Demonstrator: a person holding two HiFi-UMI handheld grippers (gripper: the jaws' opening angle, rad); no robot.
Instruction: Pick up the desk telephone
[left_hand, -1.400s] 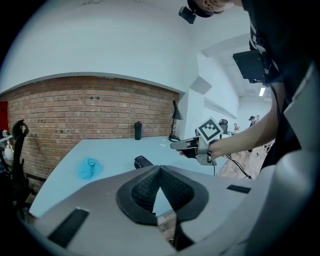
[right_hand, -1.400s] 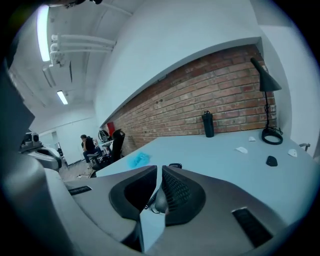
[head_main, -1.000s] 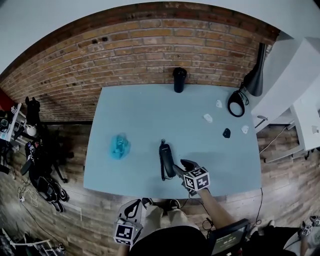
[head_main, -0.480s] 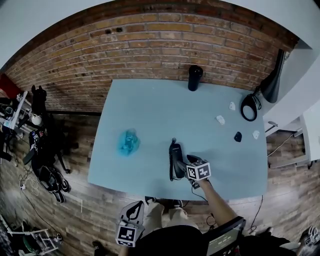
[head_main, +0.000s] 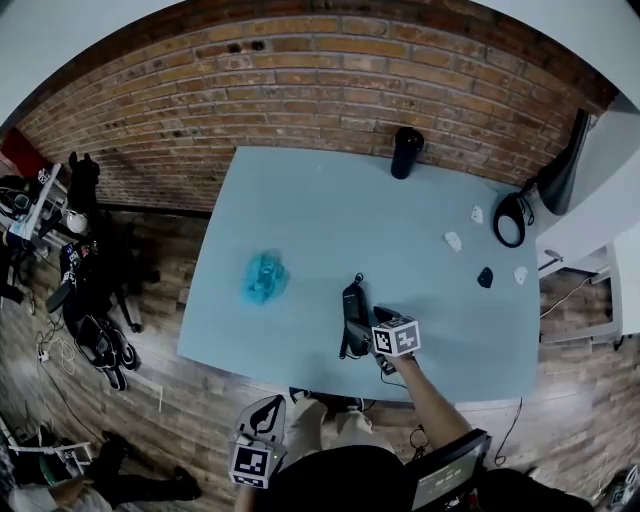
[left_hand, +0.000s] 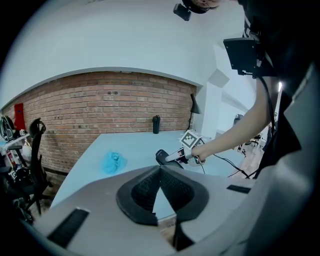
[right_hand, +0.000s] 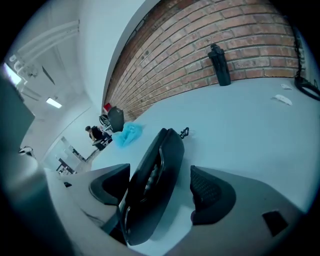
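On near half of table (head_main: 300, 210), head view: where's desk telephone (head_main: 353, 318) vs grippers? (A)

Lies on tabletop, long axis running away from person. Near end sits at right gripper (head_main: 366, 322); left gripper (head_main: 264, 410) hangs off table's near edge, well apart. R hand nearer by far. (B)

Left gripper view? (A)

L jaw tips together, nothing btwn. Phone ahead, to right. (B)

Right gripper view? (A)

R jaws spread wide, have just been opening. Phone btwn them, close against pad (right_hand: 111, 184) at view's left, clear gap to other. Axis in line w/ gripper. Est.: close across body, then lift. (B)

Surface, room? (A)

Smooth pale-blue top, could slide. Blue cloth (head_main: 265, 278) and bottle (head_main: 406, 152) well apart; brick wall (head_main: 300, 90), wood floor (head_main: 150, 400). (B)
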